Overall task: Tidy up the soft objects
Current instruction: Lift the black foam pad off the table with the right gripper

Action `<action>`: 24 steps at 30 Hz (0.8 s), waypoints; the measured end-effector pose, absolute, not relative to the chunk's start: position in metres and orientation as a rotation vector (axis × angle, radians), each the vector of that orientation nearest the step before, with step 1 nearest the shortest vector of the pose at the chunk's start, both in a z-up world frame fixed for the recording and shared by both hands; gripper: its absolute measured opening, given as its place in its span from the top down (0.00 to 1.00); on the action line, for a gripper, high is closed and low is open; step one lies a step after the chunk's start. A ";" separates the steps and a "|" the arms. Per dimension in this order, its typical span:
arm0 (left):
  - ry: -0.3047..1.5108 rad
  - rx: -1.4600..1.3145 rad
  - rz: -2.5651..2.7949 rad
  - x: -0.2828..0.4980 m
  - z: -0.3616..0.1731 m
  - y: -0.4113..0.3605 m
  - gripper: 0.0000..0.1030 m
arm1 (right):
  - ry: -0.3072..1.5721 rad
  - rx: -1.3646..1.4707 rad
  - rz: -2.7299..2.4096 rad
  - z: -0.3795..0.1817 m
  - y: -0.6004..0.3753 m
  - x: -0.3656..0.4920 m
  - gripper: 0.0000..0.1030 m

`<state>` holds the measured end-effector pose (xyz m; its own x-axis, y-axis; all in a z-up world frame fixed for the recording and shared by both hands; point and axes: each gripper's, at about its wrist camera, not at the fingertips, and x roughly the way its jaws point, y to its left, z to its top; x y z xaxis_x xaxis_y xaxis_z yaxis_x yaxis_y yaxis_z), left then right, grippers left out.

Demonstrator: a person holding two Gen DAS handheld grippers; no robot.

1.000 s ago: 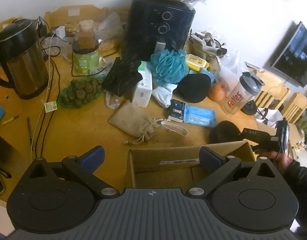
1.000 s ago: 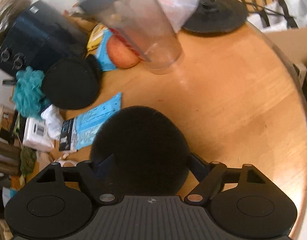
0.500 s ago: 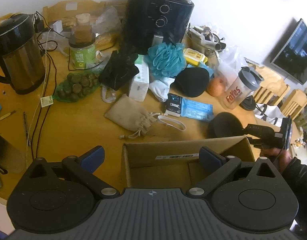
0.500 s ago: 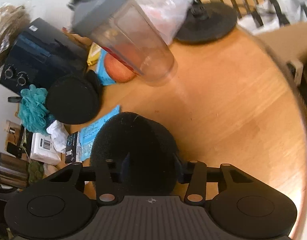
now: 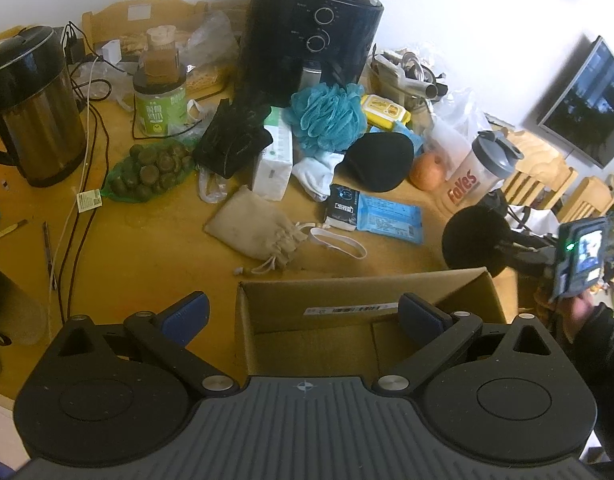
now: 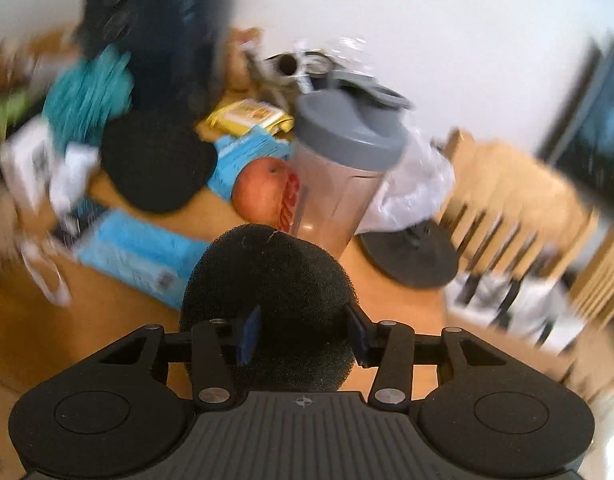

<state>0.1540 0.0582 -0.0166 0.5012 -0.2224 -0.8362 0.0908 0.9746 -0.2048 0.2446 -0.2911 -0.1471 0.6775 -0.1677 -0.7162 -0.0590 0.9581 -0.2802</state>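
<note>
Pinching a black foam sponge [image 6: 267, 296] between its blue pads, the right gripper [image 6: 303, 334] carries it clear of the wooden table [image 5: 155, 248]; both pads press into the sponge's flanks, and its jaws have just been closing onto it. Beyond the sponge, straight ahead of this tool, stands a grey-lidded shaker bottle [image 6: 339, 172] with an apple [image 6: 263, 190] just to its left. Further left lie a blue wipes packet [image 6: 135, 256], a second black sponge [image 6: 159, 164] and a teal bath pouf [image 6: 87, 92]; much of this view is blurred.

Seen from the left wrist, the same held sponge [image 5: 473, 236] hangs at the far right, just beyond the right corner of an open cardboard box [image 5: 359, 292], with the person's hand [image 5: 579, 308] behind the right tool.

The left gripper [image 5: 303, 312] stands wide, nothing between its fingers, which straddle the box's left wall so that the right finger sits over the box interior. Ahead of it lie a drawstring burlap pouch [image 5: 255, 228], a white sock [image 5: 317, 174], a black glove [image 5: 233, 142] and a net bag of small round green items [image 5: 151, 172]. Farther ahead is a black air fryer [image 5: 307, 40], and to the far left an electric kettle [image 5: 31, 108].
</note>
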 end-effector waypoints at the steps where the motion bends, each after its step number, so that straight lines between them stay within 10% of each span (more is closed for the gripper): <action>1: 1.029 -0.140 -0.190 0.154 -0.017 0.058 0.00 | 0.831 -0.324 -0.048 -0.151 -0.286 0.244 0.51; 12: 1.035 -0.162 -0.163 0.146 -0.019 0.066 0.00 | 0.735 -0.277 0.096 -0.136 -0.271 0.219 0.36; 16: 1.029 -0.164 -0.163 0.143 -0.018 0.068 0.00 | 0.704 -0.264 0.066 -0.134 -0.272 0.223 0.04; 24: 1.019 -0.157 -0.174 0.139 -0.015 0.070 0.00 | 0.874 -0.126 0.183 -0.161 -0.280 0.244 0.36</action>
<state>0.1389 0.0705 -0.0146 0.5126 -0.2167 -0.8308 0.0705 0.9750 -0.2109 0.2444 -0.2800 -0.1613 0.6277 0.1081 -0.7709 -0.2108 0.9769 -0.0346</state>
